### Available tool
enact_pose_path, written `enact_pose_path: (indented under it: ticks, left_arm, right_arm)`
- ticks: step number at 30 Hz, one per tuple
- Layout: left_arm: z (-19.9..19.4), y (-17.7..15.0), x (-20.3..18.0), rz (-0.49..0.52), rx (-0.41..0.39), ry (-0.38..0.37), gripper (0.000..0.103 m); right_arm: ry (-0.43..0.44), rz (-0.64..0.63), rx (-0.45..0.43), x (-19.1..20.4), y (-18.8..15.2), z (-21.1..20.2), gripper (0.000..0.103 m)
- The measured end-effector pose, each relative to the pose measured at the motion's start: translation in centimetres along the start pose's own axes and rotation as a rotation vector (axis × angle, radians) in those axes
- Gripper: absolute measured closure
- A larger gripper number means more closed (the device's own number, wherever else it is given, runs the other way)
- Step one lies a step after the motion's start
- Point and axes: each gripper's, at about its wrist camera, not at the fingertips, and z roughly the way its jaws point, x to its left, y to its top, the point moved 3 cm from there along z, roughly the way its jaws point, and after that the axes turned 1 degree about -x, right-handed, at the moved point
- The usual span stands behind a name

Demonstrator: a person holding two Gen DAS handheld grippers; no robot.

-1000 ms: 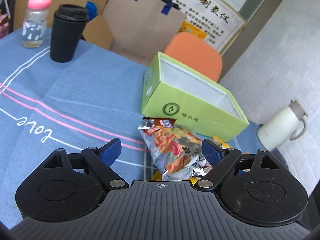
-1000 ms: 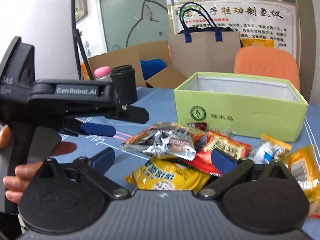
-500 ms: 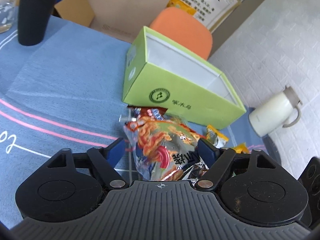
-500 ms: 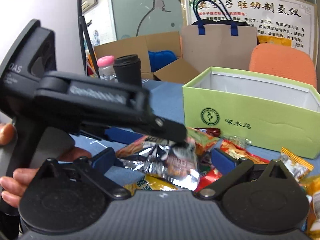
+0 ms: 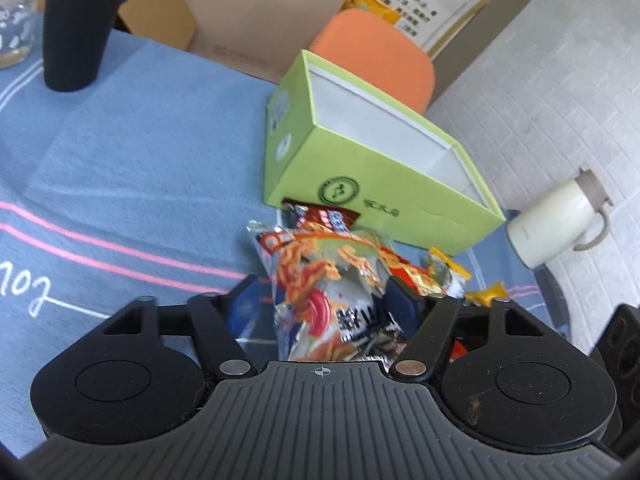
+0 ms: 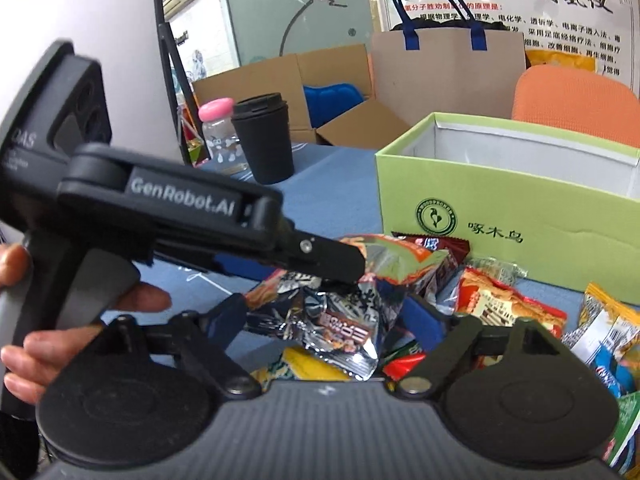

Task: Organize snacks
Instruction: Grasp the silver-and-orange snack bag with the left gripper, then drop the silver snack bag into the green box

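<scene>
Now left gripper [image 5: 324, 300] pinches foil snack bag [image 5: 328, 304], btm hidden; right gripper [image 6: 320, 316] spread wide.

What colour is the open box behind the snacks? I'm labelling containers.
Light green outside, white inside: the box shows best in the right wrist view.

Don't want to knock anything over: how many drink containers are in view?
3: black lidded cup and pink-capped bottle side by side on the far left of the tablecloth; white jug right of the green box. More could hide behind the box.
</scene>
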Motion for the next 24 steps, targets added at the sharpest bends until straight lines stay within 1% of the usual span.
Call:
enact_pose_path:
  ticks: [2,4,5,7,8,9,10,12,17,22,24]
  left_arm:
    - [0.3,0.1,-0.3,0.025,0.001,-0.007,0.047]
    - [0.9,-0.1,-0.3,0.014,0.019,-0.022,0.05]
    - [1.1,-0.3,-0.2,0.006,0.024,-0.034,0.053]
    - [1.1,-0.6,0.1,-0.022,0.02,-0.043,0.056]
    - [1.1,-0.8,0.3,-0.034,0.016,-0.043,0.061]
    - [0.8,-0.9,0.5,-0.058,0.012,-0.043,0.062]
    - [0.4,-1.0,0.7,-0.081,0.008,-0.046,0.063]
    - [-0.9,-1.1,0.6,-0.099,-0.018,-0.05,0.063]
    - [-3.6,-0.9,-1.2,-0.047,-0.091,-0.032,0.063]
    - [-3.7,-0.7,-2.4,-0.04,-0.071,-0.036,0.062]
    - [-3.0,0.5,-4.0,-0.012,-0.066,-0.055,0.062]
  right_arm:
    - [0.001,-0.004,0.001,0.0,0.0,0.1,0.015]
    - [0.005,-0.001,-0.003,-0.3,0.0,0.2,0.014]
    - [0.005,-0.001,-0.006,-0.3,0.1,0.3,0.014]
    - [0.007,-0.006,-0.006,-0.4,0.0,0.6,0.013]
    - [0.011,-0.013,-0.004,-0.3,0.0,0.7,0.015]
    - [0.007,-0.02,-0.007,-0.1,-0.1,0.6,0.02]
    - [0.002,-0.029,-0.01,0.2,-0.1,0.3,0.025]
    - [-0.005,-0.041,-0.042,0.8,0.0,-0.9,0.03]
    - [0.006,-0.063,-0.112,2.0,0.9,-3.0,0.03]
    - [0.002,-0.041,-0.132,1.7,0.8,-4.0,0.029]
    - [-0.024,-0.049,-0.149,1.1,1.1,-4.6,0.027]
